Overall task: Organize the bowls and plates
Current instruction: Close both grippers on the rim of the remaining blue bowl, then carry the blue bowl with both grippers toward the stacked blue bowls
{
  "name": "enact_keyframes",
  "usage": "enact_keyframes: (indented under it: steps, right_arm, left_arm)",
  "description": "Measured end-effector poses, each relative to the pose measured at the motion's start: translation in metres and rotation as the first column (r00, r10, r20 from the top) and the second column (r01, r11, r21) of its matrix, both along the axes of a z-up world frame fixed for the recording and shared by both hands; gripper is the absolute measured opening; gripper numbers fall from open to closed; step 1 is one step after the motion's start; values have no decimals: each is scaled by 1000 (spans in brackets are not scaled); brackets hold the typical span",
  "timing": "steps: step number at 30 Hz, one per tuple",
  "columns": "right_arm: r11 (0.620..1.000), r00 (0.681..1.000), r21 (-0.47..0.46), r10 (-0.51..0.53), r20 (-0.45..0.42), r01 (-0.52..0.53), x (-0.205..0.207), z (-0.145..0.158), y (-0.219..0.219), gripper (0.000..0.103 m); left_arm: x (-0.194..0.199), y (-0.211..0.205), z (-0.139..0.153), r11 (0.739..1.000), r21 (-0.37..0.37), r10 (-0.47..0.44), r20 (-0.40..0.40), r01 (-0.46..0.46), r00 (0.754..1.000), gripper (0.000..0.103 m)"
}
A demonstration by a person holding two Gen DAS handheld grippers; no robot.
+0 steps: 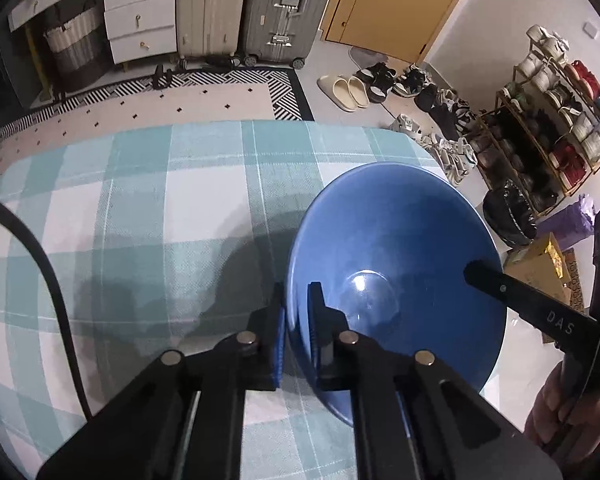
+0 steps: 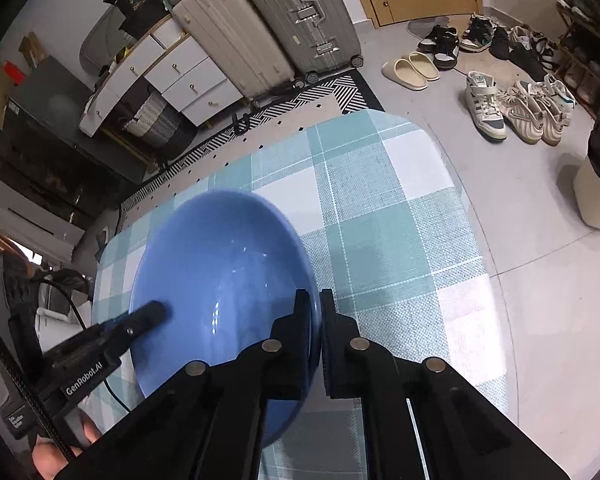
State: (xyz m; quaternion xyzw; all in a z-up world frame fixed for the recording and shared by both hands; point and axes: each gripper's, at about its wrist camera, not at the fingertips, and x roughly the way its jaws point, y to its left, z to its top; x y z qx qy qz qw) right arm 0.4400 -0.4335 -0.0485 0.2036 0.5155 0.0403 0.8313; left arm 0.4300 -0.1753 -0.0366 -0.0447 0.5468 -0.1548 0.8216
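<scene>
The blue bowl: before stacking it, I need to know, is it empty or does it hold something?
Empty. The blue bowl shows only bare glazed inside with light reflections in both wrist views.

We are seeing a glossy blue bowl lying on a teal-and-white checked tablecloth, black grippers, and a black-and-white striped rug bordering far off

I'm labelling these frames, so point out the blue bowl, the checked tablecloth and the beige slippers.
Blue bowl (image 1: 396,248): left wrist view, on its inner wall.
Checked tablecloth (image 2: 380,216): right wrist view, on a bare teal square.
Beige slippers (image 2: 412,68): right wrist view, on the pair's middle.
</scene>
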Motion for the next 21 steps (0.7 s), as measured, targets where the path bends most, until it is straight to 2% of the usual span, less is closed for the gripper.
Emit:
enact_keyframes:
  steps: [5,9,21]
  right_arm:
    - [1000,1000,-8,-11,-11,11,-1,2,0,5]
    - [1000,1000,3,-17,-22,17,-2,4,1,5]
    - [1000,1000,-18,-13,-2,13,-27,40,12,5]
  left_arm:
    - [-1,2,-2,1000,-28,8,-29,-9,1000,7]
    - [-3,2,5,1000,-19,10,-16,-10,1000,7]
    - [-29,11,30,1000,-12,11,-2,-11,1000,7]
